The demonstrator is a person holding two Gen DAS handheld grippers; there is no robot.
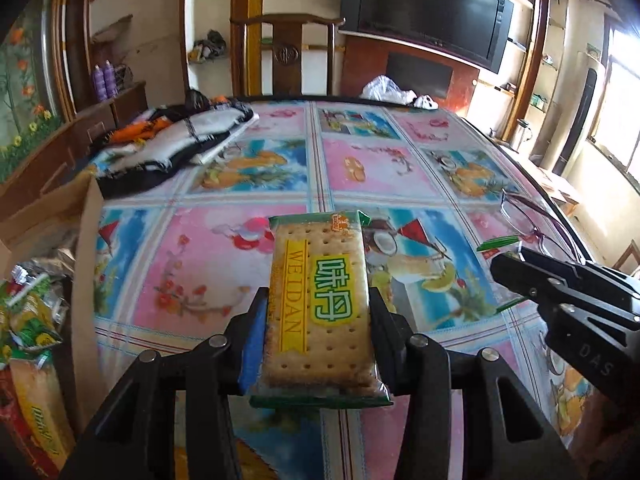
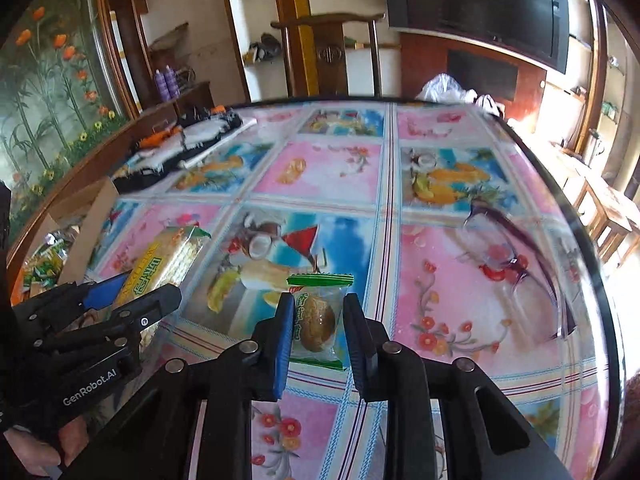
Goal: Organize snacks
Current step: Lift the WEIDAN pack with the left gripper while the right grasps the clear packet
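My left gripper (image 1: 318, 312) is shut on a cracker pack (image 1: 320, 300) with a yellow and green label, held above the table; it also shows in the right wrist view (image 2: 168, 260). My right gripper (image 2: 316, 320) has its jaws either side of a small clear-wrapped brown snack (image 2: 316, 322) with green ends that lies on the table; the left pad touches the wrapper, the right pad stands a little apart. The right gripper shows in the left wrist view (image 1: 516, 264) with the wrapper's green ends beside it. A cardboard box (image 1: 86, 248) with several snack packs (image 1: 32, 320) stands at the left.
The round table (image 2: 460, 280) has a colourful fruit-print cover. Purple-framed glasses (image 2: 516, 256) lie at the right. Folded clothes (image 1: 176, 144) lie at the far left. A white plastic bag (image 1: 384, 90) and a wooden chair (image 1: 286, 56) stand beyond the far edge.
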